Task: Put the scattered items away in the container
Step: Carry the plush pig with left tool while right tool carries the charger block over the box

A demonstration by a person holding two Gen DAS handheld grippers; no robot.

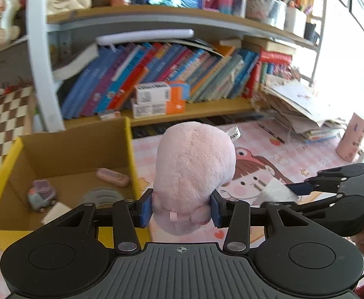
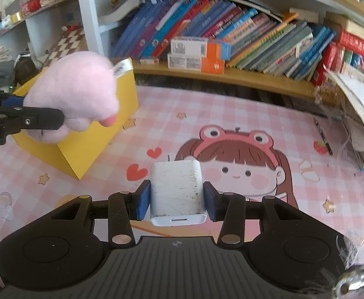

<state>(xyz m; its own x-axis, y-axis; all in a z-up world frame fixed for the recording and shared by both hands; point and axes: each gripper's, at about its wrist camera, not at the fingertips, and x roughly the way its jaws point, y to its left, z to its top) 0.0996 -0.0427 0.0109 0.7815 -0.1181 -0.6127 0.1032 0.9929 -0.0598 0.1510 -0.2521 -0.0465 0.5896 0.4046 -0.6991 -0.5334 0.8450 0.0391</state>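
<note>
My left gripper [image 1: 181, 208] is shut on a pink plush toy [image 1: 194, 169] and holds it in the air just right of the yellow cardboard box [image 1: 129, 149]. The box holds a toy car [image 1: 41, 195], a pink case [image 1: 112, 177] and other small items. My right gripper [image 2: 177, 201] is shut on a white charger block [image 2: 177, 194] above the pink mat. In the right wrist view the plush toy [image 2: 75, 89] hangs in front of the box [image 2: 87, 147], at the left. The right gripper also shows in the left wrist view [image 1: 299, 189], at the right.
A pink checked mat with a cartoon girl [image 2: 231, 154] covers the desk. A bookshelf with leaning books [image 1: 157, 74] and small boxes [image 2: 197, 54] runs along the back. A paper stack [image 1: 301, 109] and a pink cup [image 1: 351, 137] stand at the right.
</note>
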